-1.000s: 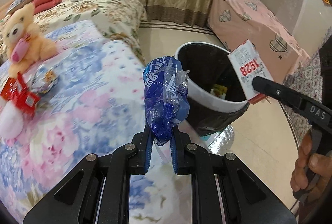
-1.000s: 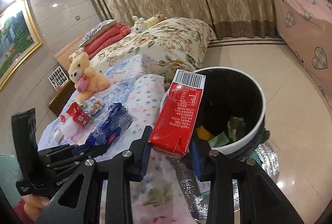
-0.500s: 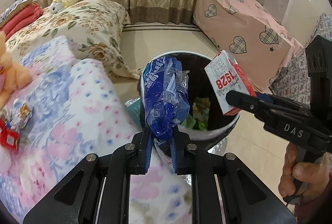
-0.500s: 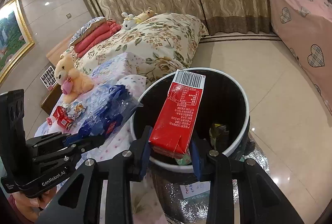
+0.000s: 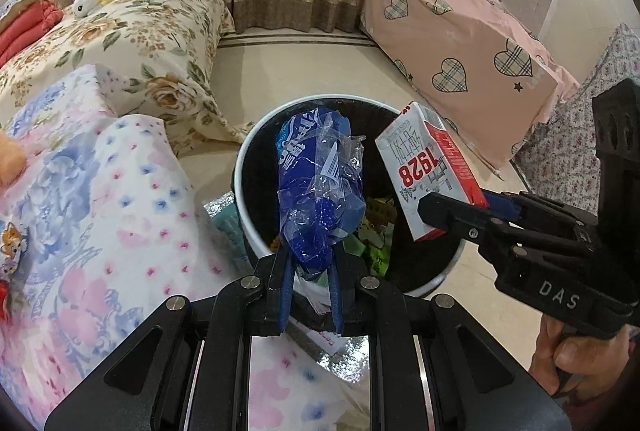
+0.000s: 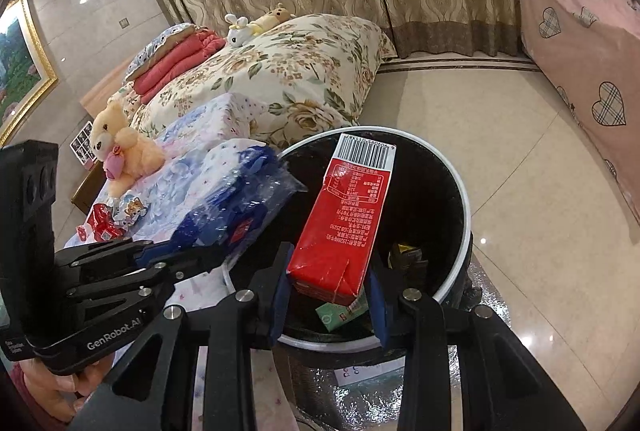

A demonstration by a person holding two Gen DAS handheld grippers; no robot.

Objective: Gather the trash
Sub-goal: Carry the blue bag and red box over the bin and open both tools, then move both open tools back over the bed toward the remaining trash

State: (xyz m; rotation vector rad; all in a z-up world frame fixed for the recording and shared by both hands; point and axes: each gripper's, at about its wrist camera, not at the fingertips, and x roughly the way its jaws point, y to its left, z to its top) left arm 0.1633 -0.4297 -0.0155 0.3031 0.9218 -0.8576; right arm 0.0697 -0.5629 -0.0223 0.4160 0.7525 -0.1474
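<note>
Now holding both pieces over the trash bin [image 5: 448, 273], so either should fall inside on release. Left gripper [image 5: 308, 295] clenched on crumpled blue plastic wrapper [image 5: 320, 195], above the near-left rim. Right gripper [image 6: 328, 301] clamped on red carton [image 6: 344, 219], tilted over the opening. More wrappers [image 6: 114, 217] left on bed beside the teddy bear [image 6: 120, 147].

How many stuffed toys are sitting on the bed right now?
3. A peach teddy bear sits on the blue floral quilt; a white rabbit and a yellow bear lie together on the flowered cover near the curtain. Others may be hidden.
</note>
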